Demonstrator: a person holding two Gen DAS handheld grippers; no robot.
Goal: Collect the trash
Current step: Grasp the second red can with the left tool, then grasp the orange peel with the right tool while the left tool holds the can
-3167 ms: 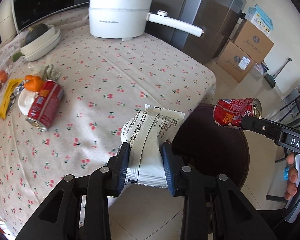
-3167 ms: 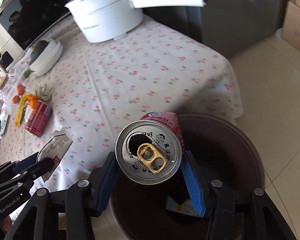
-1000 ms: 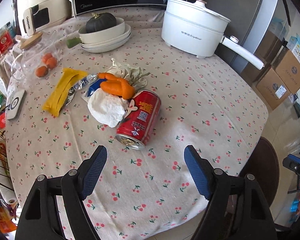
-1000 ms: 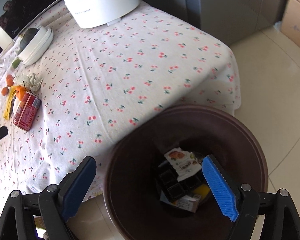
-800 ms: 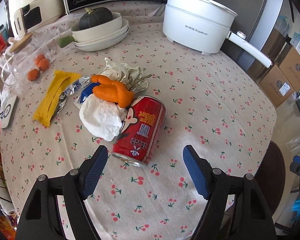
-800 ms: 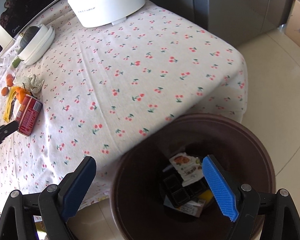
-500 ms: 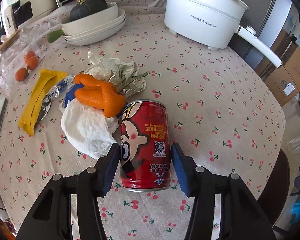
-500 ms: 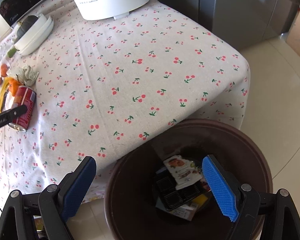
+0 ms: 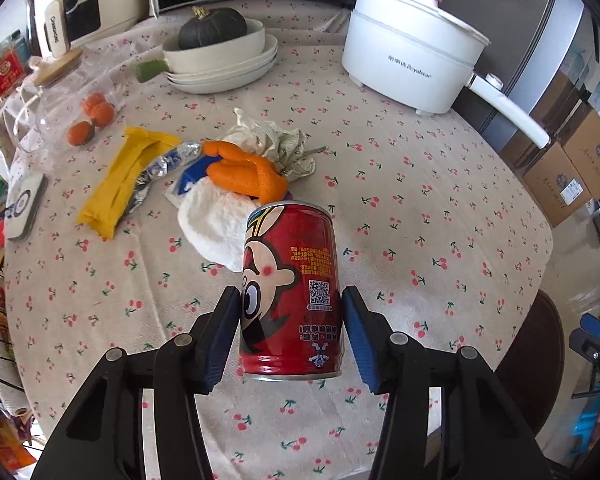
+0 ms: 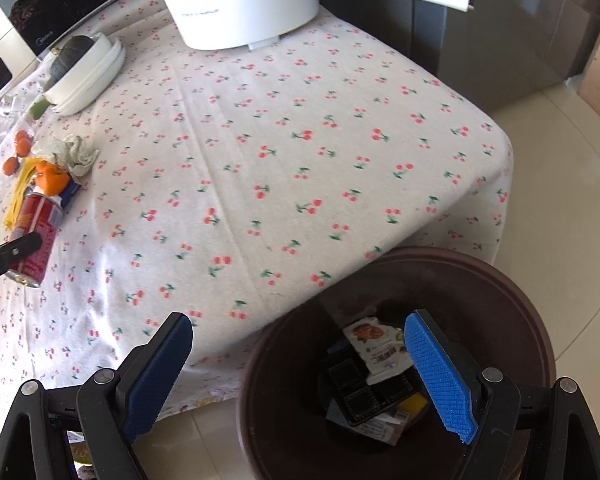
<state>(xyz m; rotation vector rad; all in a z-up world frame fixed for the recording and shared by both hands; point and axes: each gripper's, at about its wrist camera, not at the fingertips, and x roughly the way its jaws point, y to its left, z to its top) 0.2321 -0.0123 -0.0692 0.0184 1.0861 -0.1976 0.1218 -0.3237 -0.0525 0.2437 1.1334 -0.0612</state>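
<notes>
So the left hand-held gripper (image 9: 291,326) was clamped on the red cartoon-print drink can (image 9: 290,292), long axis pointing away, right hand-held gripper (image 10: 298,372) gaping over the brown round trash bin (image 10: 512,288).

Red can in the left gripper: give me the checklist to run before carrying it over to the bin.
1. Left gripper closed on the red can, a pad on each side: ok.
2. Can clear of the tablecloth: cannot tell.
3. Can separated from the white tissue and orange peel: cannot tell.
4. Right gripper empty, jaws wide: ok.
5. Trash bin open with room above the wrappers: ok.
6. Right gripper hanging over the bin mouth, in the drop path: not ok.
</notes>
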